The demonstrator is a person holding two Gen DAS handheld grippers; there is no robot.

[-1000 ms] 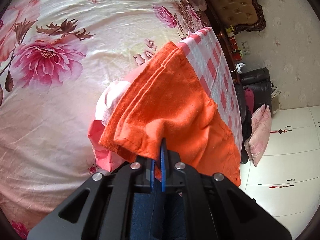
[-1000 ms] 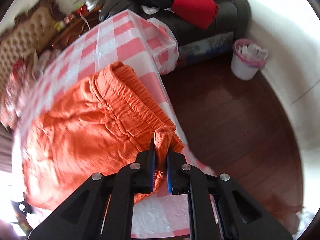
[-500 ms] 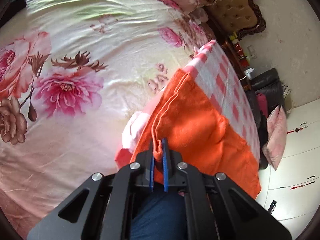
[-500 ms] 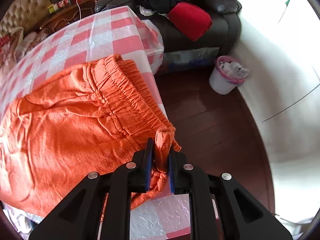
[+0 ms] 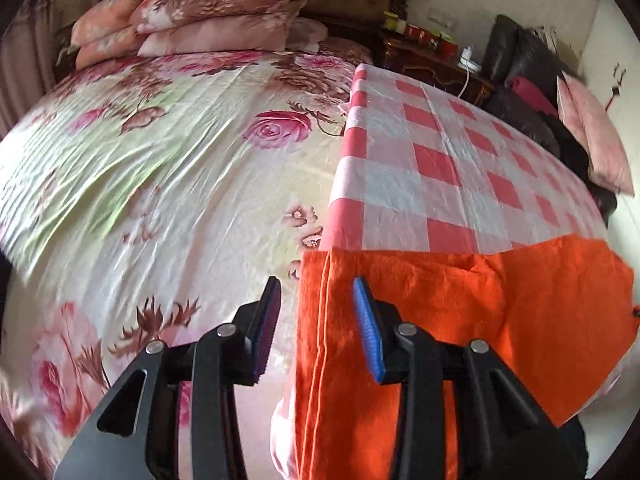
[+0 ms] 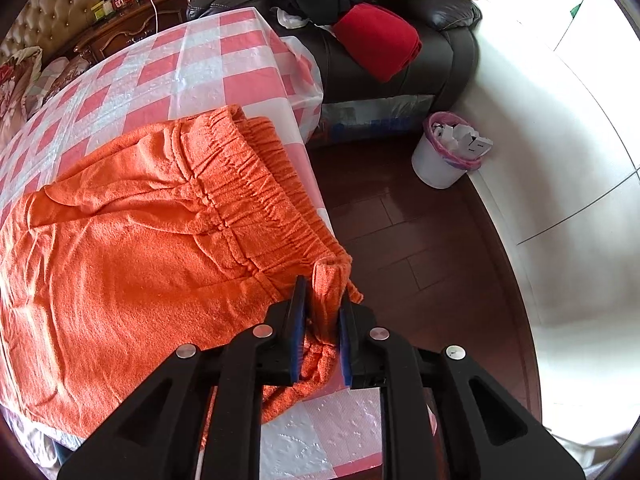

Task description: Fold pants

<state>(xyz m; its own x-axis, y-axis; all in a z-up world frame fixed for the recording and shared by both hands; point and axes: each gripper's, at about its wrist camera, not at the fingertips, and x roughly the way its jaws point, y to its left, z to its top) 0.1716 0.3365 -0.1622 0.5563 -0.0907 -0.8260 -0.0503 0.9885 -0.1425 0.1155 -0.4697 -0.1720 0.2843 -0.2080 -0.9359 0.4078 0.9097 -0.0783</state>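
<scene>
Orange pants (image 6: 132,248) lie spread on a checked tablecloth (image 6: 168,68). Right gripper (image 6: 322,322), at 6 o'clock, pinches the waistband corner. Left gripper (image 5: 316,328) gapes wide, holding nothing. At 3 o'clock, a white bin (image 6: 434,166) holds crumpled paper (image 6: 464,138).

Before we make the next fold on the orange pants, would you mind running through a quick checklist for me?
1. Left claw released: ok, jaws wide apart, hem edge of the orange pants lies between them, ungripped.
2. Right claw released: not ok, waistband corner sits bunched between narrowly parted jaws; contact cannot tell.
3. Pants resting on the checked tablecloth: ok.
4. Near edge fully on the table: not ok, fabric hangs over the edge.
5. Fabric smooth: not ok, wrinkles near the waistband.
</scene>
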